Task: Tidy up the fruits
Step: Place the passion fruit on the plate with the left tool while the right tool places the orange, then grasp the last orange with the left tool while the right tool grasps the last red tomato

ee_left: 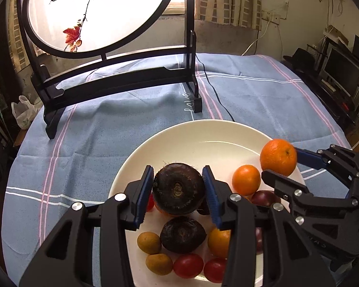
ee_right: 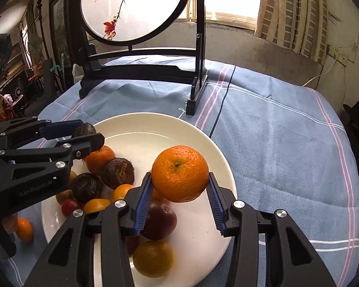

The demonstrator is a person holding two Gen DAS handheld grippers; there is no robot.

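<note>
A white plate [ee_left: 203, 131] on a blue cloth holds several fruits: oranges, dark water chestnuts, cherry tomatoes, brown longans and a plum. My left gripper [ee_left: 178, 186] is shut on a dark water chestnut [ee_left: 177, 189] and holds it above the plate's pile. My right gripper [ee_right: 179, 186] is shut on an orange [ee_right: 180, 173] and holds it over the plate [ee_right: 155, 129]. In the left wrist view the right gripper [ee_left: 282, 165] and its orange [ee_left: 278, 156] are at the plate's right rim. In the right wrist view the left gripper [ee_right: 83, 134] is at the left with the chestnut [ee_right: 85, 129].
A black wooden stand with a round painted screen [ee_left: 100, 12] stands at the back of the table, with a black cable [ee_left: 215, 91] running past it. One orange [ee_right: 24, 229] lies on the cloth left of the plate. The table drops off at right.
</note>
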